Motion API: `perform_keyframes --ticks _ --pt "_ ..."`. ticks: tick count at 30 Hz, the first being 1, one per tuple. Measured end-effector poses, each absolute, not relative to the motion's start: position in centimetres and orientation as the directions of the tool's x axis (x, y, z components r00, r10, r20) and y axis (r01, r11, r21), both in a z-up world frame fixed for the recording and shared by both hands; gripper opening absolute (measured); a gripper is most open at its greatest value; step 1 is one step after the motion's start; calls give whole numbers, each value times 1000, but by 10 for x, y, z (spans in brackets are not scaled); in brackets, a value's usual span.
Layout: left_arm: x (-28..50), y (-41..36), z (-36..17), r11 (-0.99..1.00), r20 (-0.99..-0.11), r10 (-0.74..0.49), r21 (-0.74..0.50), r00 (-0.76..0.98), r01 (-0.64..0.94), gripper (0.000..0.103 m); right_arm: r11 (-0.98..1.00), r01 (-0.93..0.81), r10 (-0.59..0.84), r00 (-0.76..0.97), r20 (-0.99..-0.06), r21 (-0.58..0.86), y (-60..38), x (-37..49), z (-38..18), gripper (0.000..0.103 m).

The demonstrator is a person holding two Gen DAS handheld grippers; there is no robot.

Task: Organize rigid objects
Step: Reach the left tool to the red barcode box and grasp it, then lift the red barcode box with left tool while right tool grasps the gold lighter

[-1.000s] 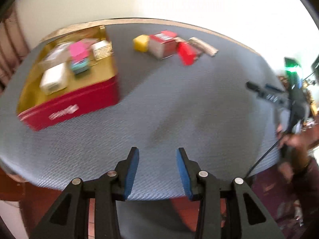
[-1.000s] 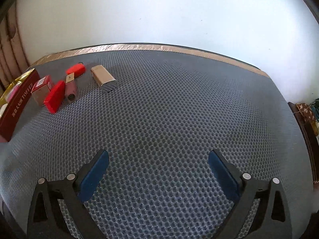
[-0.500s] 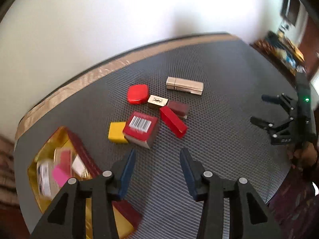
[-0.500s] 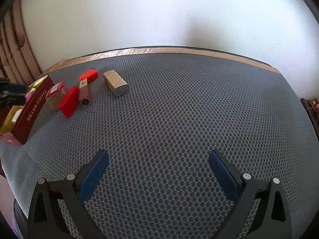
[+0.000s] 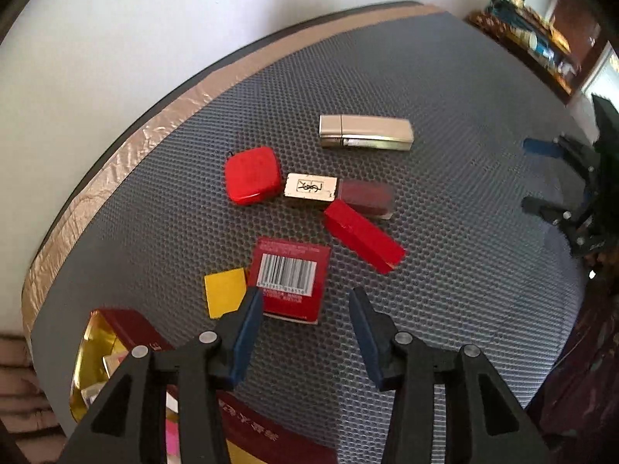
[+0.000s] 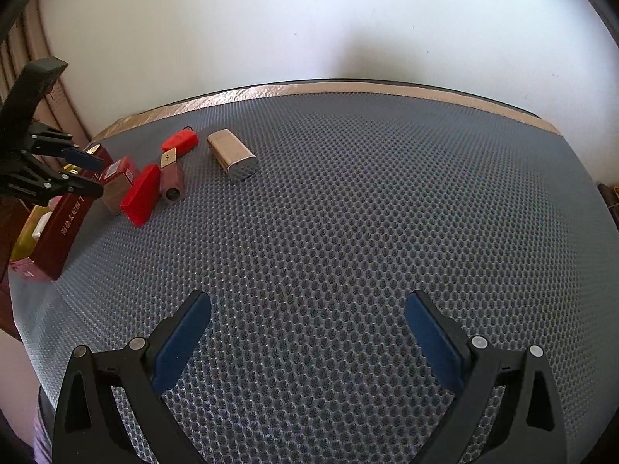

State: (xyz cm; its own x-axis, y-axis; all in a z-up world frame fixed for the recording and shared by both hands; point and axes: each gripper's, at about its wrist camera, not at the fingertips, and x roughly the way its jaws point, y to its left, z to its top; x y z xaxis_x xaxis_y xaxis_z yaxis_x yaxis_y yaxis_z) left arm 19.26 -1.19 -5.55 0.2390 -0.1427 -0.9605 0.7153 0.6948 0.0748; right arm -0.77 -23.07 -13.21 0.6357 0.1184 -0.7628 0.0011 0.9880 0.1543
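Swung closer over red box [image 5: 289, 277] near mat's [image 5: 445, 89] left edge since half a second back. Left gripper [image 5: 305, 305] and right gripper [image 6: 307, 309] both gaping, empty. Looks light, stiff cardboard; best pinched across flat sides.

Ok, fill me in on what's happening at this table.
A person is sorting small items into a red tin with a gold interior. The left gripper, open, hovers over a red barcode-labelled box beside a yellow cube. The right gripper is open and holds nothing above the grey honeycomb mat. A gold rectangular case lies loose on it.
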Motion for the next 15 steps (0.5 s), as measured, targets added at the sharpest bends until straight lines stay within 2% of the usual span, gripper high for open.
perform_keyframes --ticks 3,9,12,15 --pt "199 -11 -57 696 -956 -123 108 267 709 47 986 -1 129 626 -769 164 -231 -6 -133 100" --pt "210 -11 -68 698 -970 -135 51 201 714 48 985 4 133 613 -779 172 -231 -4 -136 100" --pt "209 -11 -76 705 -973 -190 -40 134 708 48 986 6 130 612 -780 169 -229 -2 -137 100" --pt "209 -10 -82 744 -972 -182 -38 147 668 46 986 5 129 610 -782 167 -227 0 -139 100"
